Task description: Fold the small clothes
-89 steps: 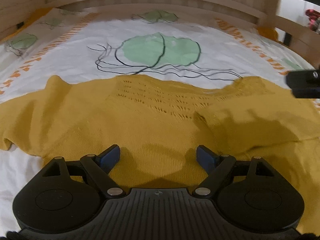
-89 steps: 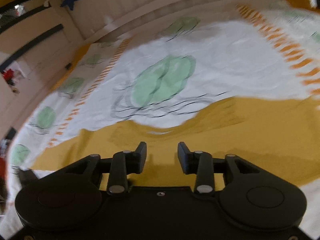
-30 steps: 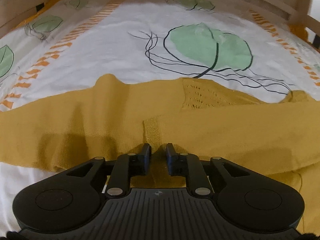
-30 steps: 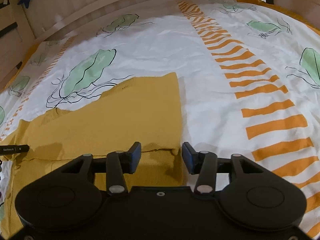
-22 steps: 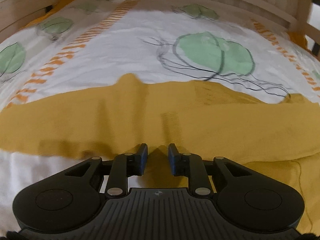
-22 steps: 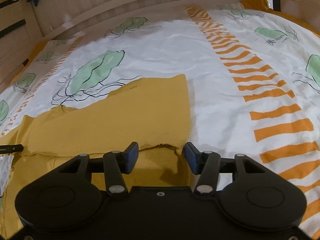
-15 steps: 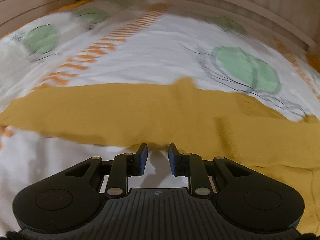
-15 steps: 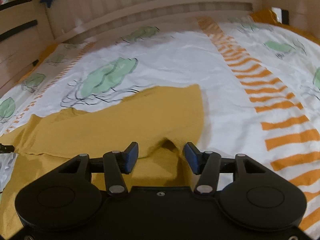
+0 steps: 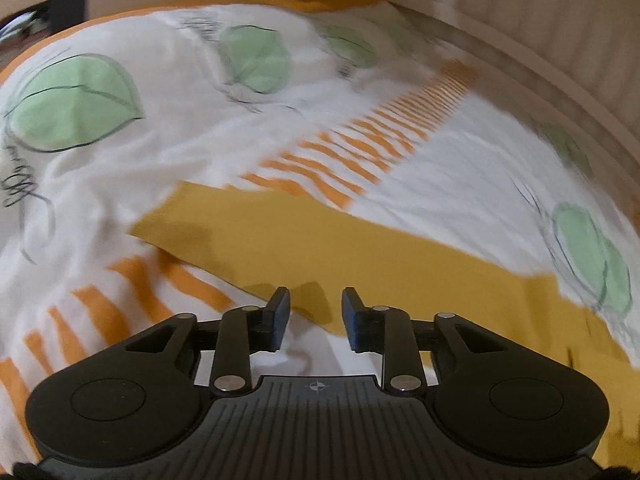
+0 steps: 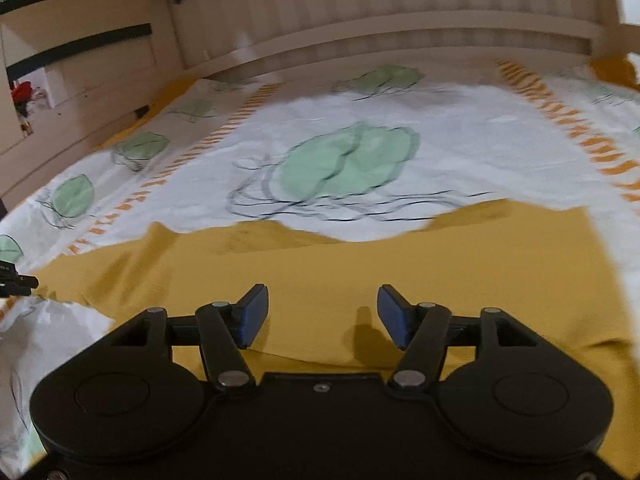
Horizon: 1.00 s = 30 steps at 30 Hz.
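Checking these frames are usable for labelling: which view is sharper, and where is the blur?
Left wrist view: the white leaf-print bedsheet and the mustard-yellow knitted garment are smeared by motion blur. Right wrist view: milder blur, the garment edges soft; fisheye bends the wooden bed rail.

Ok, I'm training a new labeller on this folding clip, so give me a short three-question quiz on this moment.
1. True or false: the left gripper is clamped on the mustard knit sweater.
2. What lies under the right gripper? A: bare bedsheet; B: the sweater; C: a pillow.
3. Fill in: the bedsheet carries green leaves and ____ stripes.

Key: 1 false, both grippers' jaws have just been opening, nothing pinched; 2 B; 3 orange.
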{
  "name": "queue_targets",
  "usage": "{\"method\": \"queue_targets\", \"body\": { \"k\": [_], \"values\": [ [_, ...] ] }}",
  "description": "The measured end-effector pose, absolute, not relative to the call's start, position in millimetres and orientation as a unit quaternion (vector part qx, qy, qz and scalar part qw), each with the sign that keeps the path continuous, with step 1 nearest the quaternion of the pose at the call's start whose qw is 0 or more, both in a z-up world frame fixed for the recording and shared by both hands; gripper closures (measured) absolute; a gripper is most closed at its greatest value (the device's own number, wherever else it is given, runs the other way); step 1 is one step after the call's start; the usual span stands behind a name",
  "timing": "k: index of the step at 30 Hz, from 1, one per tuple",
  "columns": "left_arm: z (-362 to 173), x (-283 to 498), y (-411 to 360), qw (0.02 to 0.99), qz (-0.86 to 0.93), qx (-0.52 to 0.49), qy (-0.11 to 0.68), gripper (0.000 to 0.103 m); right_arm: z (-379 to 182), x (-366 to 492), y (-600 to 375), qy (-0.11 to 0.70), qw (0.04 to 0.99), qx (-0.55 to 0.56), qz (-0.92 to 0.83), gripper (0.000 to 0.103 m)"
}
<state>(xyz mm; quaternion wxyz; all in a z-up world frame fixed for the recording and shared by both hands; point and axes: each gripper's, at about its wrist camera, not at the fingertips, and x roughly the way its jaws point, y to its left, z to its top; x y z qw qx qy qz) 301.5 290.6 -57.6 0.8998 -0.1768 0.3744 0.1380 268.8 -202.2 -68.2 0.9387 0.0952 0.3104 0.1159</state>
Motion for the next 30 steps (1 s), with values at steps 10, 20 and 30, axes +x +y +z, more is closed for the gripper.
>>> {"method": "queue_targets", "body": {
  "k": [10, 20, 30],
  "values": [
    [-83.1, 304.4, 356.0, 0.873, 0.178, -0.275, 0.361, 0.071, -109.1, 289.1, -152.2, 0.316, 0.943, 0.063, 0.088, 0.038],
    [-82.2, 285.8, 356.0, 0.863, 0.208, -0.316, 0.334, 0.069, -117.6, 290.0, -132.3, 0.317, 0.945, 0.006, 0.075, 0.029],
    [-94.2, 312.3, 351.0, 0.888, 0.19, -0.258, 0.329, 0.039, -117.5, 289.9, -133.5, 0.317, 0.945, 0.007, 0.076, 0.029]
  ]
}}
